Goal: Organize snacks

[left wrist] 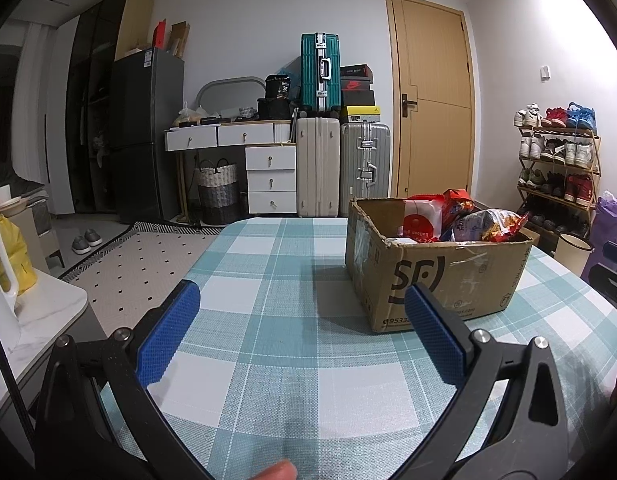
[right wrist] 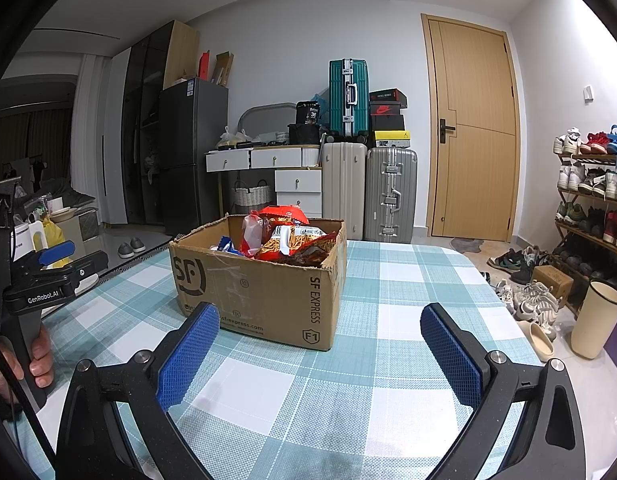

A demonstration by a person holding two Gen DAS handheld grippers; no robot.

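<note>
1. Left gripper (left wrist: 302,304): we hold it spread wide, empty, over the checked tablecloth (left wrist: 268,360).
2. Right gripper (right wrist: 320,320): likewise wide, empty.
3. Cardboard box (right wrist: 260,288): open-topped, on the table, heaped with snack bags (right wrist: 292,240).
4. Bearing: box lies ahead-right of our left gripper, ahead-left of our right; we judge the right nearer.

Past my table with its blue-checked cloth (right wrist: 388,360) I see a wooden door (right wrist: 474,132) and a teal suitcase (right wrist: 348,98) standing on a beige suitcase (right wrist: 343,190), beside a grey suitcase (right wrist: 390,196). A white desk with drawers (left wrist: 244,148), a dark fridge (left wrist: 144,132) and a shoe rack (left wrist: 558,160) line the walls.
</note>
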